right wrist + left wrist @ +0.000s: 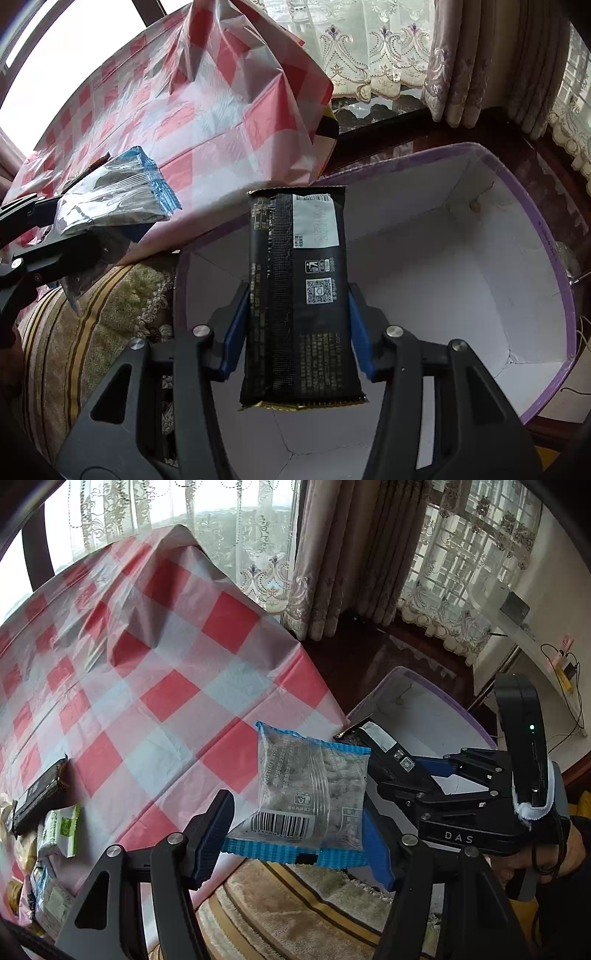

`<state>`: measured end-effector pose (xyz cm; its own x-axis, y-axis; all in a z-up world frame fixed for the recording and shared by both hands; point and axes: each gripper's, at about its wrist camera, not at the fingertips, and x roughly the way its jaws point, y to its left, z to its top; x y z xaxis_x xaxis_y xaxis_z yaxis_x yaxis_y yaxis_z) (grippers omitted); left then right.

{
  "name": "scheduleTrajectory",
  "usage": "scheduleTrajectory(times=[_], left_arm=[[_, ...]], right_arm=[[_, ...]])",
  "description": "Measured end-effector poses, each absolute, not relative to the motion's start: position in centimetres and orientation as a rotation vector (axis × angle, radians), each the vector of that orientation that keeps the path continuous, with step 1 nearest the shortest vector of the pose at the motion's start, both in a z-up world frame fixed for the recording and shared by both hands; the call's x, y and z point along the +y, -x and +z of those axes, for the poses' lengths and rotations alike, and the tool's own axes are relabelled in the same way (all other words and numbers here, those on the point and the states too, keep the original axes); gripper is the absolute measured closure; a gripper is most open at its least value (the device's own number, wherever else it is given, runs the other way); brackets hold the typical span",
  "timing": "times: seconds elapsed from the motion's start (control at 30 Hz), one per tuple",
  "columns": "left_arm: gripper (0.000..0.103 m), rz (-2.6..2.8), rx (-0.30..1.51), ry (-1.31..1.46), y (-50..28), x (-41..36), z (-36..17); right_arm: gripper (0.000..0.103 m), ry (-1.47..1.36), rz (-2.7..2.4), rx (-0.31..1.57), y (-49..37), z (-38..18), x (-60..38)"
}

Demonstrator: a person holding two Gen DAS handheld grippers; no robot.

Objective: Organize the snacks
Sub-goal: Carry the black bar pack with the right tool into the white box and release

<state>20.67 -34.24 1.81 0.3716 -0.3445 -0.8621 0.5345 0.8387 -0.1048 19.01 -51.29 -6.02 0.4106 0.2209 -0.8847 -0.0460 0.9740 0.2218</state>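
My left gripper [295,834] is shut on a clear snack packet with blue edges [310,794], held in the air past the table's edge. My right gripper [297,332] is shut on a long black snack bar [299,295] and holds it over the open white box with a purple rim [535,229]. In the left wrist view the right gripper [417,775] shows with the black bar [384,746] over the box [424,716]. In the right wrist view the left gripper's blue-edged packet [118,195] shows at the left.
The table has a red and white checked cloth [166,664]. Several more snack packets [48,812] lie at its near left corner. A striped cushion [92,325] sits below, between the table and the box. Curtains [351,554] hang behind.
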Motion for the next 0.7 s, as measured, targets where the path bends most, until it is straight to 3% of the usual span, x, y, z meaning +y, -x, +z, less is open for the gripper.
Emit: scheduleTrajectory(times=[0.43, 0.53, 0.7], left_arm=[[0.034, -0.634, 1.209, -0.304, -21.3, -39.7, -1.9], [0.024, -0.622, 1.199, -0.287, -21.5, -39.5, -1.6], [0.02, -0.599, 1.148, -0.24, -21.4, -38.4, -0.3]], right_arm=[[0.045, -0.191, 0.14, 1.232, -19.1, -9.5, -52.9], [0.034, -0.186, 0.151, 1.229, -19.0, -9.2, -52.6], [0.034, -0.163, 0.152, 1.184, -18.9, -7.4, -51.8]])
